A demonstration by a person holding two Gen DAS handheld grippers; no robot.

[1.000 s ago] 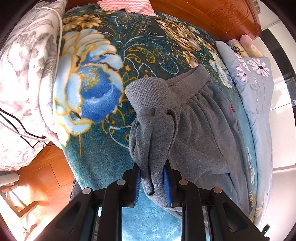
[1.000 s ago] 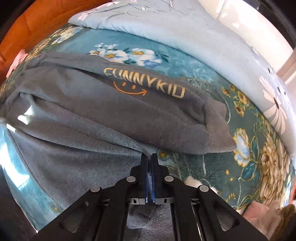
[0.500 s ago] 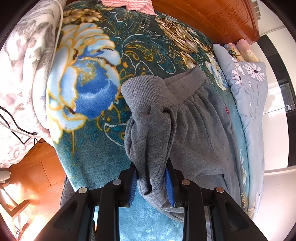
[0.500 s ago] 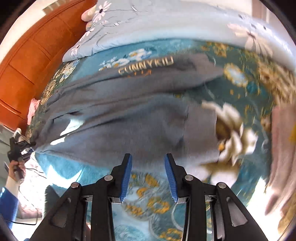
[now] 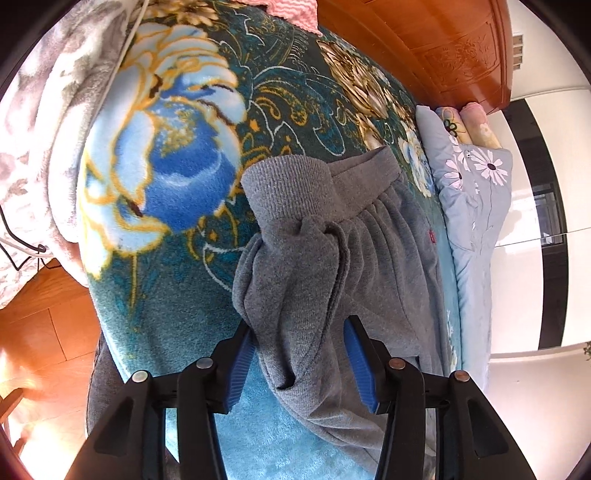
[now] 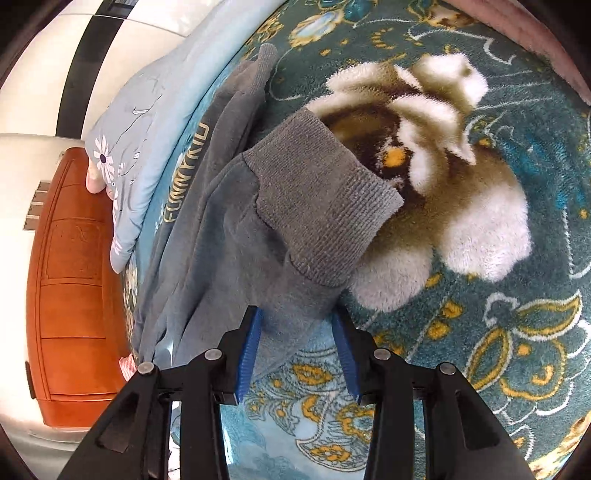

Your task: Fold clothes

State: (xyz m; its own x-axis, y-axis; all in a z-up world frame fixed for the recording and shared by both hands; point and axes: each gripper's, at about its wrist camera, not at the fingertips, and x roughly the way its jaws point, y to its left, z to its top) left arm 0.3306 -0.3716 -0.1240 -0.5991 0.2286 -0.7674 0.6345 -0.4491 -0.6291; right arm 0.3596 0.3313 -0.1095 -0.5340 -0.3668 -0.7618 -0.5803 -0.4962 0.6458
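Grey sweatpants [image 5: 384, 266] lie on the floral teal blanket [image 5: 177, 280]. In the left wrist view a bunched leg with a ribbed cuff [image 5: 291, 188] lies between the open jaws of my left gripper [image 5: 297, 354], loose in the gap. In the right wrist view the pants [image 6: 221, 221] show yellow "FUNNYKID" lettering, and another ribbed cuff [image 6: 321, 206] lies just ahead of my open right gripper [image 6: 297, 347], with the leg's fabric between its blue pads.
A light blue flowered quilt [image 5: 476, 206] lies along the far side of the bed. An orange wooden headboard [image 5: 436, 48] stands behind. A pink cloth [image 5: 291, 9] lies at the top. A grey-white blanket [image 5: 33, 110] and wooden floor [image 5: 44, 325] are at the left.
My left gripper has opened and let go of the bunched leg. My right gripper, shut a second ago, opened and swung round to the cuff end of the pants.
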